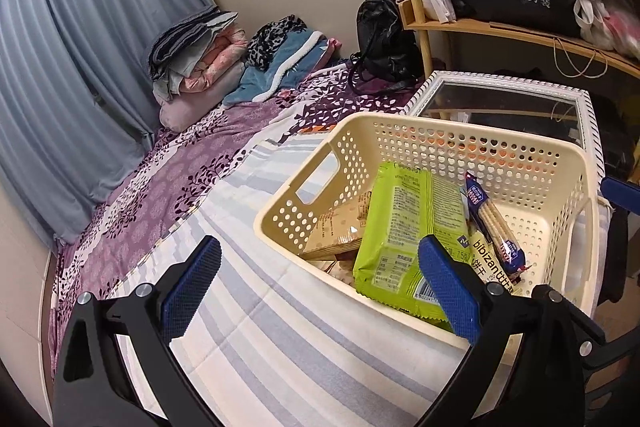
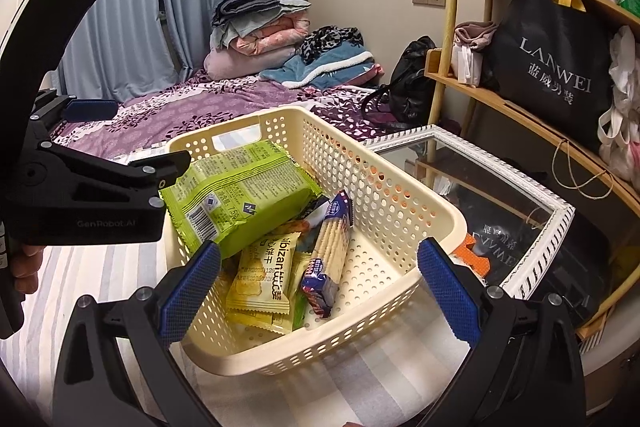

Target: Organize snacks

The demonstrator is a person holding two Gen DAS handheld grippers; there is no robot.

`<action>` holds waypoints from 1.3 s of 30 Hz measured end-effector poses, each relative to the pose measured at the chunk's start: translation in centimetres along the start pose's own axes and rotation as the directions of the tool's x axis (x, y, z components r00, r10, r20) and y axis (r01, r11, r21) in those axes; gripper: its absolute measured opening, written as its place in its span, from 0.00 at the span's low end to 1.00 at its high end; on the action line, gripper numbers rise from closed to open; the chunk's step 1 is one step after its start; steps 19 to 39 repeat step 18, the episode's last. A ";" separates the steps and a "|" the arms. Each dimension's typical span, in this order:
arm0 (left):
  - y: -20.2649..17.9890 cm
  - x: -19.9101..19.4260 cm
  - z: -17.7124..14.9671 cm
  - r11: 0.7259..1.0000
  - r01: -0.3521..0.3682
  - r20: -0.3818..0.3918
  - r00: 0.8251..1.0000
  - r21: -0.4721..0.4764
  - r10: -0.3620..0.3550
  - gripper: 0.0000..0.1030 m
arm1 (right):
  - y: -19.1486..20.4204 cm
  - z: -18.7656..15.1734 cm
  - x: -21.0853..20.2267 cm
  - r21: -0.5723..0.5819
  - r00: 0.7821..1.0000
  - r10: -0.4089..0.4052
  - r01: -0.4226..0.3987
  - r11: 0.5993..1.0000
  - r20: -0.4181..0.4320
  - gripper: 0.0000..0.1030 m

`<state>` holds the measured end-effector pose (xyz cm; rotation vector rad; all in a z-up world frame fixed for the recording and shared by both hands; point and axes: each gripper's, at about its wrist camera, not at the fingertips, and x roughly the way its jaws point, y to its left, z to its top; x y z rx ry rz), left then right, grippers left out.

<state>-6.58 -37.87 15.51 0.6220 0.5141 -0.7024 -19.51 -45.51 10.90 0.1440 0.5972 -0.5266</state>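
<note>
The green snack pack lay tilted on 3 or more other snacks inside the cream basket on the bed, both the left gripper and right gripper spread apart and empty, so a careless nudge might slide it over the rim.

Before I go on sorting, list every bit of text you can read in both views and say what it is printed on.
"LANWEI", Chinese characters beneath: black fabric shopping bag on the wooden shelf.
"bibizan", partly covered: yellow biscuit packet in the cream perforated plastic basket.
"GenRobot.AI": black body of the left gripper.
Green snack bag: barcode and fine print too small.
Blue-ended cracker sleeve: label blurred.
</note>
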 end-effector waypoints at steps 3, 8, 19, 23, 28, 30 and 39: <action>-0.2 -0.2 0.1 1.000 -0.008 0.012 1.000 0.012 0.008 0.97 | -0.1 -0.1 0.0 0.005 1.000 -0.001 0.001 1.000 -0.004 0.95; -0.4 -0.3 0.1 1.000 -0.010 0.006 1.000 0.017 0.010 0.97 | -0.1 -0.2 0.0 0.003 1.000 0.004 -0.004 1.000 -0.003 0.95; 0.3 -0.4 -0.7 1.000 0.003 -0.025 1.000 -0.003 -0.003 0.97 | 0.7 -0.1 -0.4 -0.020 1.000 0.023 -0.023 1.000 -0.003 0.95; 0.3 -0.4 -0.7 1.000 0.003 -0.025 1.000 -0.003 -0.003 0.97 | 0.7 -0.1 -0.4 -0.020 1.000 0.023 -0.023 1.000 -0.003 0.95; 0.3 -0.4 -0.7 1.000 0.003 -0.025 1.000 -0.003 -0.003 0.97 | 0.7 -0.1 -0.4 -0.020 1.000 0.023 -0.023 1.000 -0.003 0.95; 0.3 -0.4 -0.7 1.000 0.003 -0.025 1.000 -0.003 -0.003 0.97 | 0.7 -0.1 -0.4 -0.020 1.000 0.023 -0.023 1.000 -0.003 0.95; 0.3 -0.4 -0.7 1.000 0.003 -0.025 1.000 -0.003 -0.003 0.97 | 0.7 -0.1 -0.4 -0.020 1.000 0.023 -0.023 1.000 -0.003 0.95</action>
